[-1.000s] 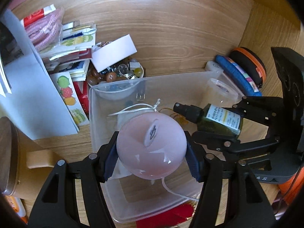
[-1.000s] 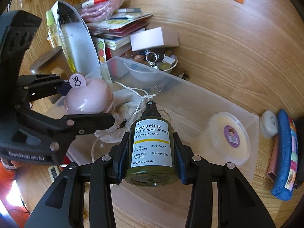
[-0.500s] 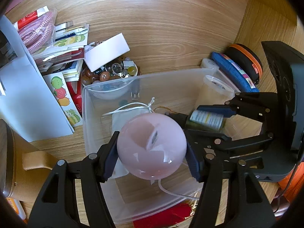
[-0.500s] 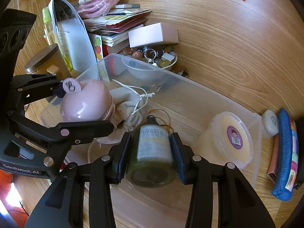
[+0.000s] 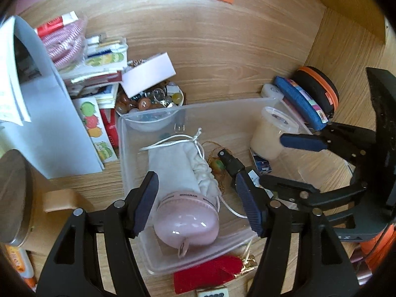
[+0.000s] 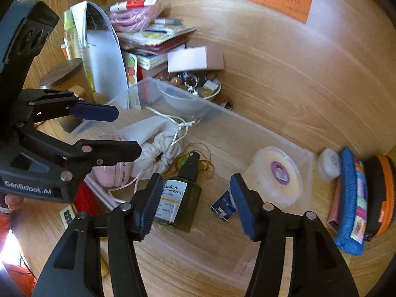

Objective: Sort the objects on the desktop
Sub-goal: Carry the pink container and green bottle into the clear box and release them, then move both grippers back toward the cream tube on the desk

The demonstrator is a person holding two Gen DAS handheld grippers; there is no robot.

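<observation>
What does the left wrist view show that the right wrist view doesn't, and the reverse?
Only the left wrist view shows the red fabric piece with gold tassel in front of the clear plastic bin.

Only the right wrist view shows the yellow-green slim bottle at the far left.

Both show the dark green pump bottle and the pink rounded case lying in the bin, each released by its opening claw.

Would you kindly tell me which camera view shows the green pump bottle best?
The right wrist view: the green pump bottle lies in the clear bin with its label and black cap readable. In the left wrist view only its cap and neck show; a finger hides the rest.
</observation>
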